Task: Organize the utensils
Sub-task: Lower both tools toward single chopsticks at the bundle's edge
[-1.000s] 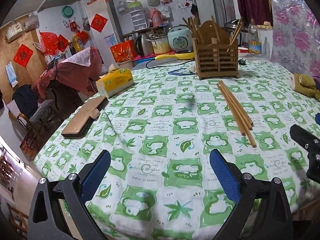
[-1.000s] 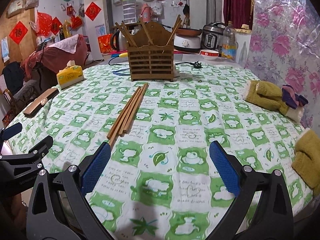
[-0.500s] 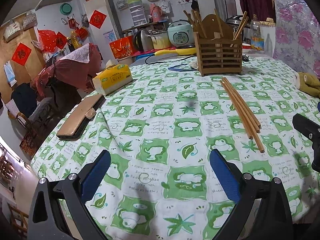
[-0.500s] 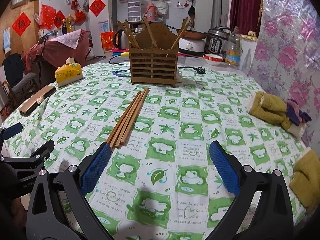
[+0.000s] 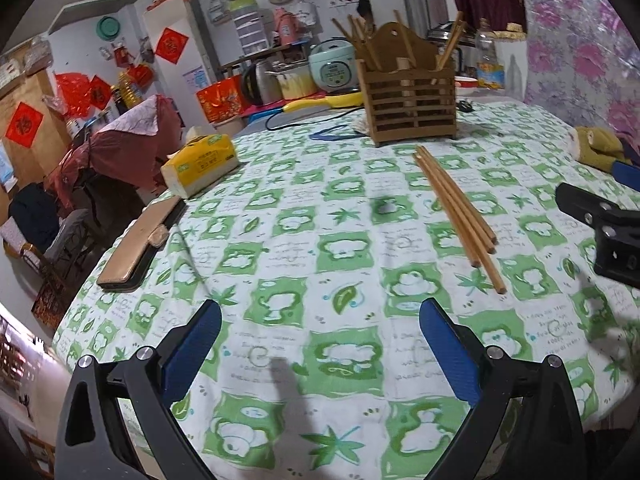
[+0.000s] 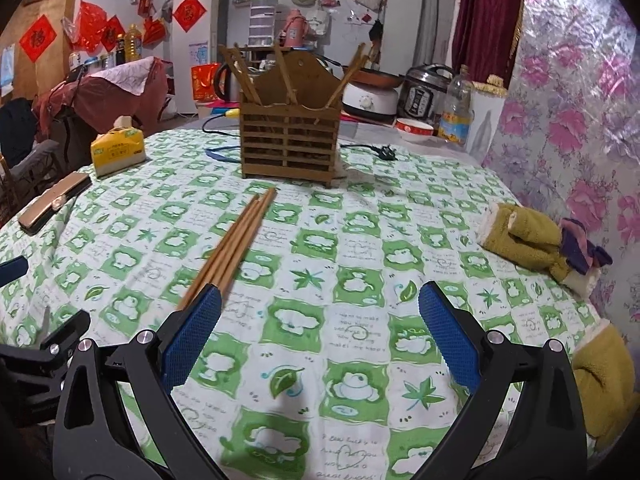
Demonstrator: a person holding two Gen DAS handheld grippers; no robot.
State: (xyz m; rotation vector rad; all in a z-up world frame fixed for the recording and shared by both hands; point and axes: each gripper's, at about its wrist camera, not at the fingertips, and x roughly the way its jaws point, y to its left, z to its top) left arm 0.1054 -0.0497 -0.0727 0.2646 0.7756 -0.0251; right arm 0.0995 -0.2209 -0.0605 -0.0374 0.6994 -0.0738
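Note:
Several wooden chopsticks (image 5: 456,210) lie bundled on the green-and-white tablecloth, also in the right wrist view (image 6: 236,242). A slatted wooden utensil holder (image 5: 408,98) stands beyond them with a few chopsticks in it, also in the right wrist view (image 6: 290,140). My left gripper (image 5: 320,344) is open and empty, low over the cloth, left of the chopsticks. My right gripper (image 6: 318,332) is open and empty; its left finger (image 6: 192,334) hides the chopsticks' near ends. The right gripper's side shows in the left wrist view (image 5: 600,224).
A yellow tissue pack (image 5: 200,166) and a tan wallet (image 5: 140,246) lie at the table's left edge. Olive mittens (image 6: 532,240) lie at the right, another (image 6: 604,380) near the front right. A cable and appliances sit behind the holder.
Both grippers have moved forward over the table toward the chopsticks. The right gripper's left finger now overlaps the chopsticks' near ends. Both stay open.

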